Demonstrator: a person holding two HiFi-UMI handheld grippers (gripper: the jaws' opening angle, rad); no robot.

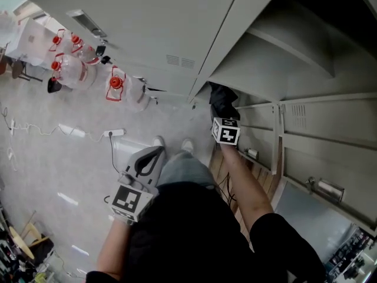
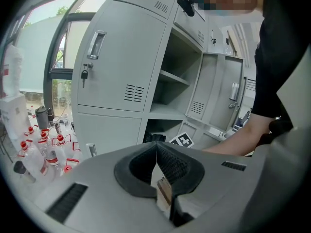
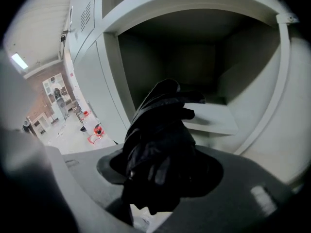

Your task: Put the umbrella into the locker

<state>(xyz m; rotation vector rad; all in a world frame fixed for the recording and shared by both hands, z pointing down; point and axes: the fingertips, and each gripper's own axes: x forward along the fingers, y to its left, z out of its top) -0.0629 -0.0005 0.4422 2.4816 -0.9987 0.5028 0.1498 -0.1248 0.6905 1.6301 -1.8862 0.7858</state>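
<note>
A folded black umbrella [image 1: 222,101] [image 3: 160,130] sticks out of my right gripper [image 1: 224,118] [image 3: 160,171], whose jaws are shut on its bundled fabric. Its tip points into the open lower compartment [image 3: 194,72] of the grey locker [image 1: 265,58], just at the opening and above a pale shelf [image 3: 209,118]. My left gripper [image 1: 150,158] [image 2: 156,152] hangs low over the floor to the left of the person's body, jaws shut with nothing between them. In the left gripper view the right forearm [image 2: 243,137] reaches toward the open locker [image 2: 170,91].
Open locker doors [image 1: 324,122] swing out on the right. A closed door [image 2: 104,67] with keys in its lock [image 2: 84,74] is on the left. Several clear bottles with red caps [image 1: 70,69] and a power strip [image 1: 115,133] lie on the floor. The person's shoes [image 1: 187,145] stand before the locker.
</note>
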